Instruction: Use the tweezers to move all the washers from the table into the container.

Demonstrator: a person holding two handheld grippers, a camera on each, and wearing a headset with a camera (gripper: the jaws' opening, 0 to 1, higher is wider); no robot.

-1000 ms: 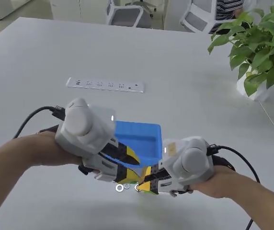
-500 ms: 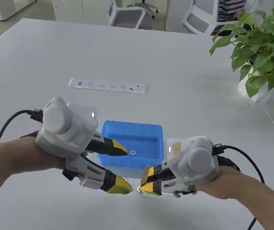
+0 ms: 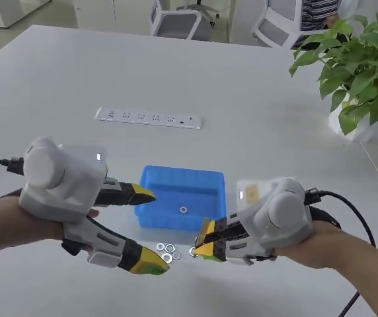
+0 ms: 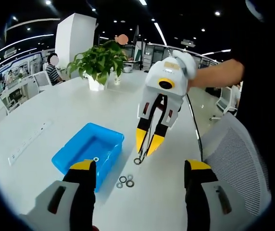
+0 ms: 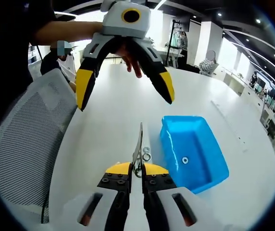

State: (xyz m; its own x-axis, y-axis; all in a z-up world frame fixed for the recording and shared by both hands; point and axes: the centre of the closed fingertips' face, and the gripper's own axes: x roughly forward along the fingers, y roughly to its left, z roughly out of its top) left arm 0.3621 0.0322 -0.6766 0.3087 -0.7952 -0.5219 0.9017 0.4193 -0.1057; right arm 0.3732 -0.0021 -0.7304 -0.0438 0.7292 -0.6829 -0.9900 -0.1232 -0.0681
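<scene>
- Gripping the tweezers [image 5: 138,140] at their handle end, the right hand-held gripper [image 5: 135,172] has its jaws clenched tight. The thin prongs run forward and down toward the desk [image 3: 255,119].
- In the head view, this right hand-held gripper [image 3: 202,244] sits low over the desk, just off the near right corner of the container [image 3: 202,190].
- The left hand-held gripper [image 3: 148,231] is released, its jaws spread wide and holding nothing. It hangs above the desk on the container's left side, with one yellow tip just beside the left wall and the other out past the near wall.
- The blue container stands open-topped on the desk between the two hand-held grippers, on the person's side of the desk.
- One lone washer [image 3: 184,210] lies on the container's floor, near the middle.
- The loose washers [image 3: 168,251] lie in a small cluster on the desk just in front of the container's near wall, between the two hand-held grippers.
- In the left gripper view, the end washer [image 4: 137,161] lies right at the tweezers' tips, apart from the cluster. I cannot tell whether the prongs pinch it or merely touch it.
- A white power strip [image 3: 148,119] lies beyond the container toward the desk's far edge, and a potted plant [image 3: 354,59] stands by the right edge.
</scene>
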